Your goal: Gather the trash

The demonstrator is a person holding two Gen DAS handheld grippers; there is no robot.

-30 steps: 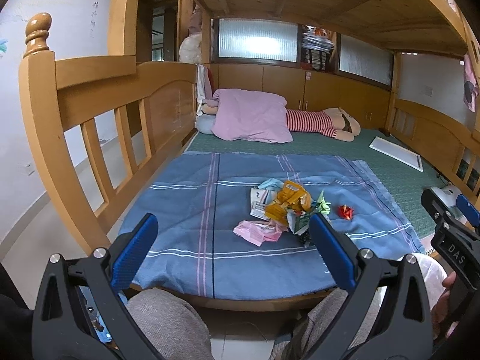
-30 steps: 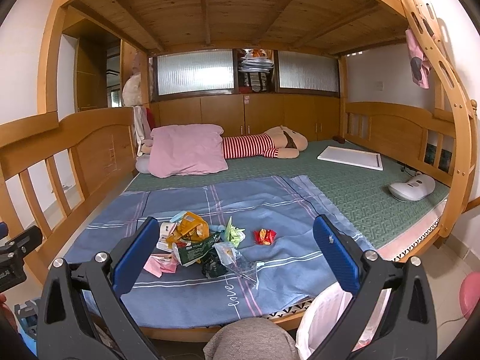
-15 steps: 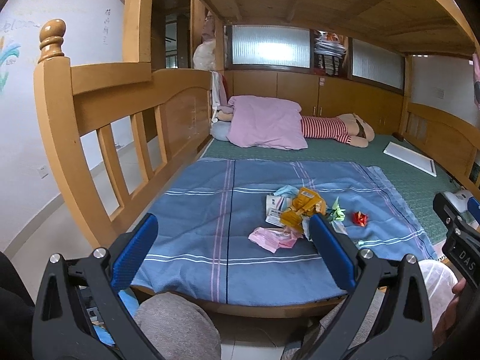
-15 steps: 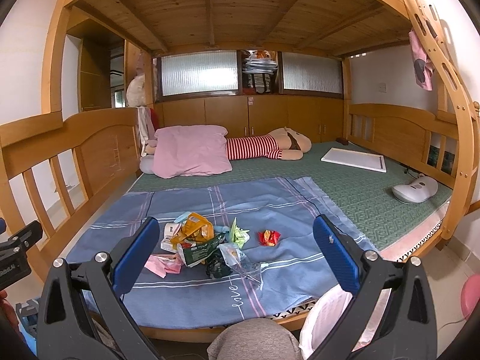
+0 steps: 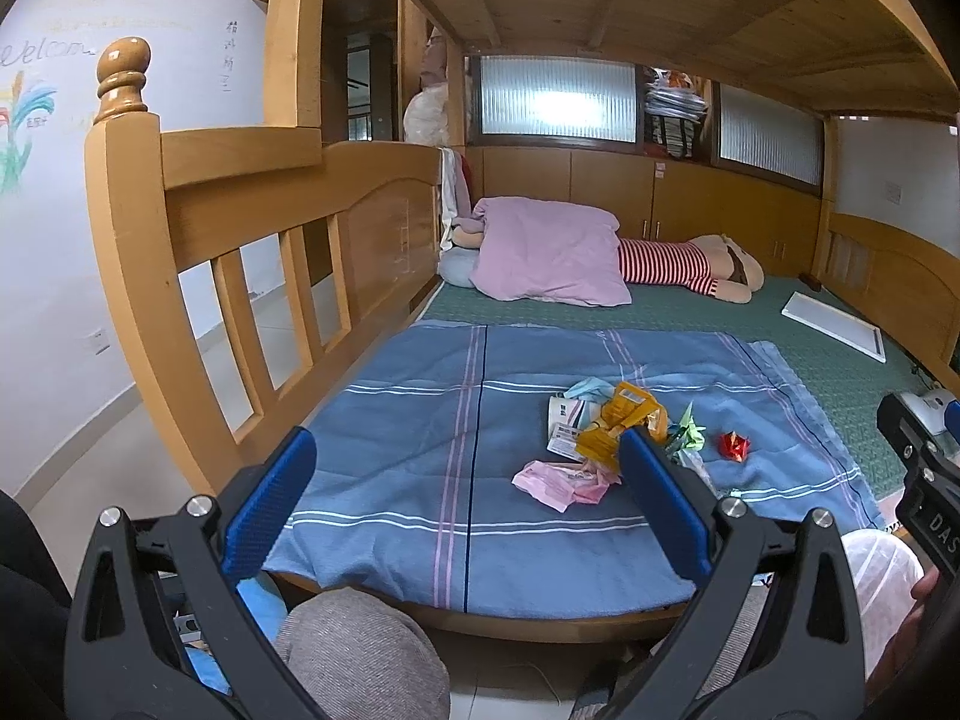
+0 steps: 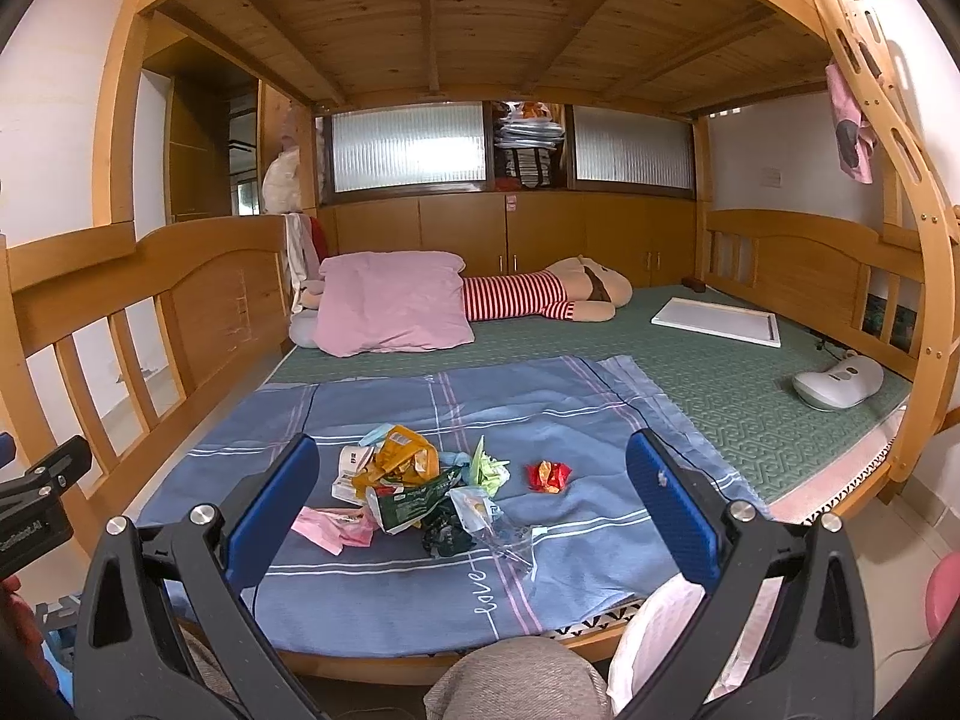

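A pile of trash lies on the blue blanket near the bed's front edge: a yellow wrapper, a pink wrapper, a green packet, a clear bag and a red wrapper apart to the right. The pile also shows in the left wrist view. My left gripper and right gripper are both open and empty, held in front of the bed, short of the trash.
Wooden bunk-bed rails stand at left and right. A pink pillow, a striped plush toy, a white board and a white device lie further back. A white bag sits low beside my knees.
Both grippers have risen and drawn slightly closer to the bed; the left view has swung left. Both stay open and the trash has not moved.
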